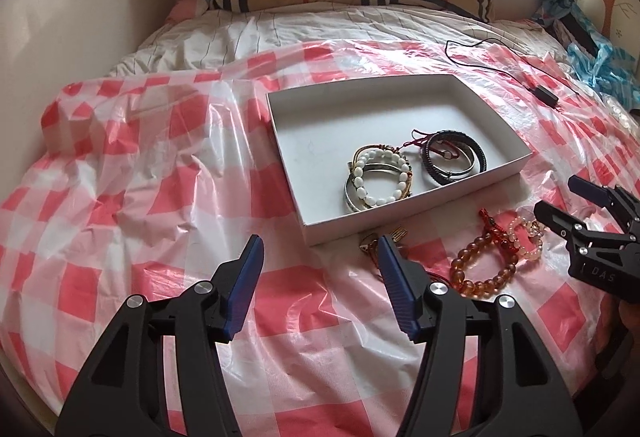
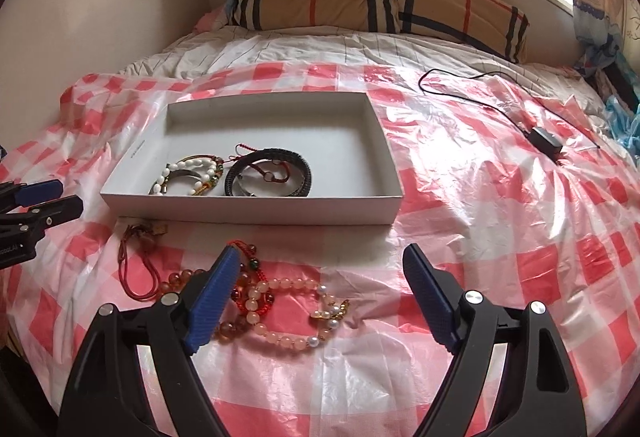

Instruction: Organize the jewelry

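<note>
1. a white box [image 1: 400, 105] sits on the bed's red-and-white checked plastic sheet [image 1: 120, 197], in the middle of the left wrist view; its lower half already holds a white bead bracelet [image 1: 380, 179] stacked on metal bangles and a black braided bracelet [image 1: 454, 157] beside it.
2. the step in hand looks like fetching the next loose piece: several still lie on the sheet just below the box's near wall.
3. the left claw [image 1: 320, 289] stands open with nothing between its pads, low in its frame near the box's near corner; a small gold-and-red cord piece [image 1: 394, 237] lies just past its right finger.
4. the right claw [image 2: 320, 297] is spread wide and empty, hovering over a pale pink bead bracelet [image 2: 280, 317] that lies between its fingers, with an amber bead bracelet [image 2: 180, 277] partly hidden behind its left finger.
5. next, the right claw likely needs to sink and pinch the pink strand only, since it tangles with the amber one and a red knotted cord [image 2: 240, 249], then lift it into the box.
</note>
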Demonstrator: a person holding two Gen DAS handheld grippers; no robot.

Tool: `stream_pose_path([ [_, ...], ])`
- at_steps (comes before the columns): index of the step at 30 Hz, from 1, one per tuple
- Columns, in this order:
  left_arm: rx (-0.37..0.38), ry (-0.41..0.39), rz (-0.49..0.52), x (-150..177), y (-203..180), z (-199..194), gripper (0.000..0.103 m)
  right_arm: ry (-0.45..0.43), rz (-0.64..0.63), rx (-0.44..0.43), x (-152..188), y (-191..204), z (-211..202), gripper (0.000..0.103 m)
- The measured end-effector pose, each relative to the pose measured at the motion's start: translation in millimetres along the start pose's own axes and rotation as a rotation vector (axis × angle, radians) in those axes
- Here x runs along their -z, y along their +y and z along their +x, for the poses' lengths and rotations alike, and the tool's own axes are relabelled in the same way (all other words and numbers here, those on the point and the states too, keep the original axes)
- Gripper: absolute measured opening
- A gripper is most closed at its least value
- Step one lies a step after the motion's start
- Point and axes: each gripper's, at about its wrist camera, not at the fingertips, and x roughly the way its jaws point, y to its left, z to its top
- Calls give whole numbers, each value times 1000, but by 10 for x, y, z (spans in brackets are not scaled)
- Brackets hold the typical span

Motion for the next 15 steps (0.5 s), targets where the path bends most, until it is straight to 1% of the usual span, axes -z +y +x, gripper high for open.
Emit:
stream_pose_path([
  [2,-5,5,8,7,-13,33,56,23,-38,-25,1,93,75,79],
  [3,-7,8,13,8,-26,45,56,34,-63,-44,-7,162,121,72],
  [6,-9,15,31,7,-71,75,56,75,-107,-82,-48,317,279,60],
  [8,-13,18,43,9,-97,87,57,115,-107,-109,-68,374,400,58],
  [10,-12,20,54,8,-116,96,57,154,-114,-118,-67,412,523,51],
  [11,-11,21,57,4,-123,98,58,171,-105,-131,-66,401,567,43],
  [12,-9,23,58,1,-126,103,58,190,-88,-146,-66,371,608,29],
  [13,-7,26,59,-3,-125,110,58,201,-58,-165,-63,319,628,23],
  [14,-8,28,60,-6,-122,116,58,201,-34,-164,-65,275,627,15],
  [15,-10,29,60,-8,-115,123,58,196,-7,-168,-68,217,610,11],
])
